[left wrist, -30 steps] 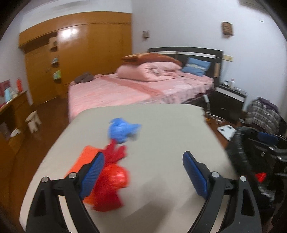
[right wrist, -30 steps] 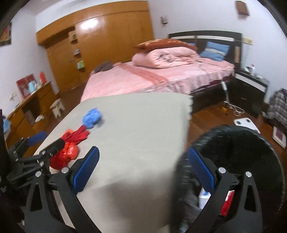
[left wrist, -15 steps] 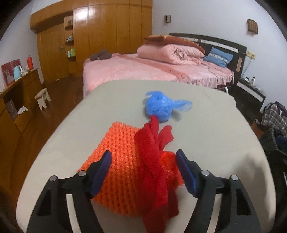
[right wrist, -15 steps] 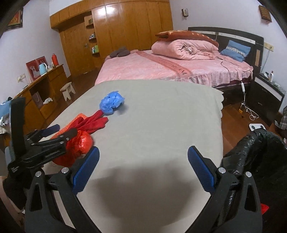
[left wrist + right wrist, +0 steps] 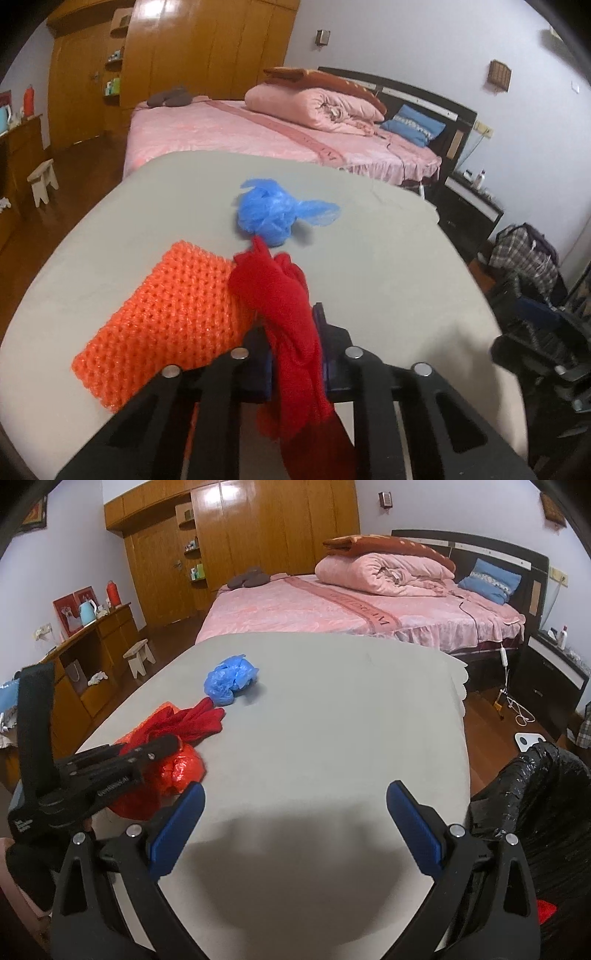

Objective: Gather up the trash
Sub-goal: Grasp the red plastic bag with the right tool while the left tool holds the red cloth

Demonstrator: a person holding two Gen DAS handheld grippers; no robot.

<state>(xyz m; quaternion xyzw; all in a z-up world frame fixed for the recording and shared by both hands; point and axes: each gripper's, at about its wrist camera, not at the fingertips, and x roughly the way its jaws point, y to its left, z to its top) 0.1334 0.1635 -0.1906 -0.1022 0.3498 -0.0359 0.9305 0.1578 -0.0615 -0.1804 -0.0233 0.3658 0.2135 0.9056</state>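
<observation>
Three pieces of trash lay on the smooth grey table (image 5: 332, 709): a crumpled blue plastic bag (image 5: 275, 214), a knobbly orange mesh pad (image 5: 173, 314) and a knotted red plastic bag (image 5: 177, 764) with fuzzy-looking red handles. The left gripper (image 5: 291, 354) had just been closing, and its blue pads were clamped on the red bag's twisted neck, which draped over the black fingers. The right gripper (image 5: 295, 823) hung over bare tabletop with its ribbed blue pads wide apart and nothing between them. A bin lined with crinkled glossy black plastic (image 5: 535, 794) stood just beside the table's right edge.
</observation>
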